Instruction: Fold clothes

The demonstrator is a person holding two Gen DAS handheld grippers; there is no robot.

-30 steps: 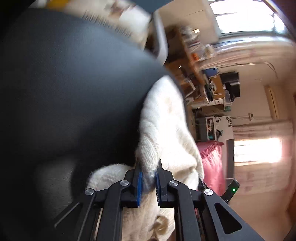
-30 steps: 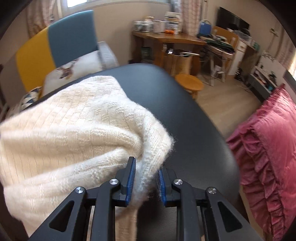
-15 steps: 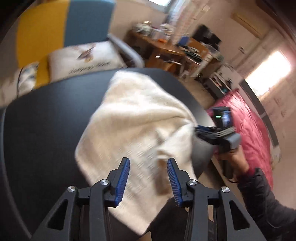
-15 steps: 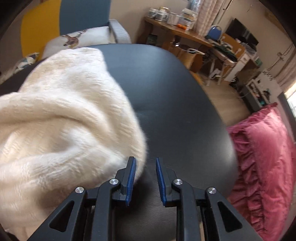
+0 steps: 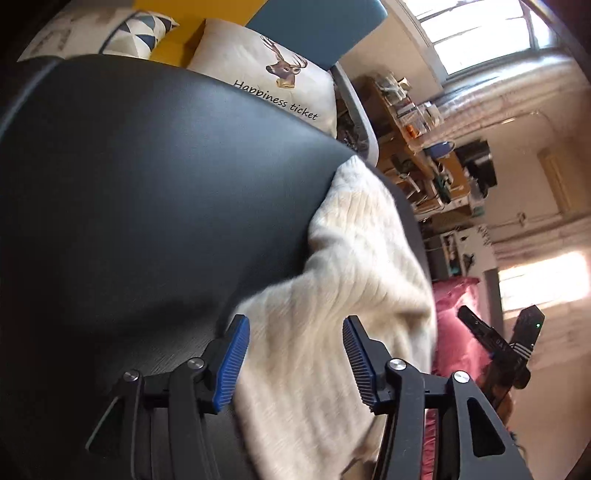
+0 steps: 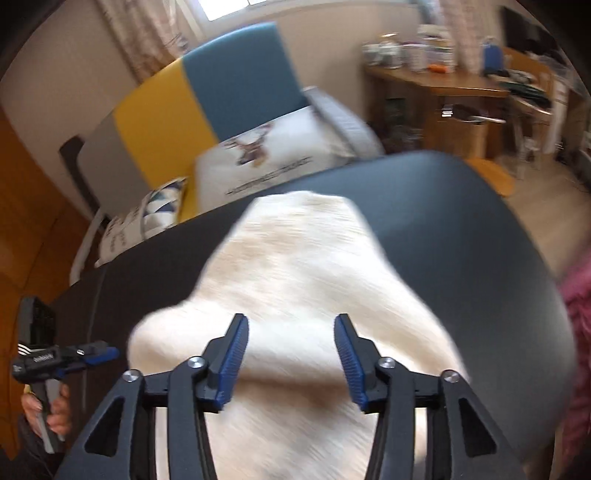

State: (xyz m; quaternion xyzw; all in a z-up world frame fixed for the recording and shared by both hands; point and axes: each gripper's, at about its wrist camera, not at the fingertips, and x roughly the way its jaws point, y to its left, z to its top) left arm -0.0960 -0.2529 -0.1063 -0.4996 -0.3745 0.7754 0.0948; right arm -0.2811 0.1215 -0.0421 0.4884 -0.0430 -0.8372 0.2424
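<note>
Both grippers, left (image 5: 295,360) and right (image 6: 291,362), spread empty; sweater (image 6: 295,295) overhanging my table (image 5: 147,203) may slide off.

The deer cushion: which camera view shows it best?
The left wrist view: the deer cushion is sharp there, with its printed words readable. The right wrist view shows it blurred, behind the black table.

A black counter (image 5: 155,192) fills the foreground, with a yellow-and-blue sofa (image 6: 207,99) behind it. On the sofa lie a deer-print cushion (image 5: 269,70) reading "Happiness ticket" and a triangle-patterned cushion (image 5: 140,33). A cluttered wooden desk (image 6: 436,83) stands further back, and pink ruffled bedding (image 5: 452,328) lies beside the counter.
</note>
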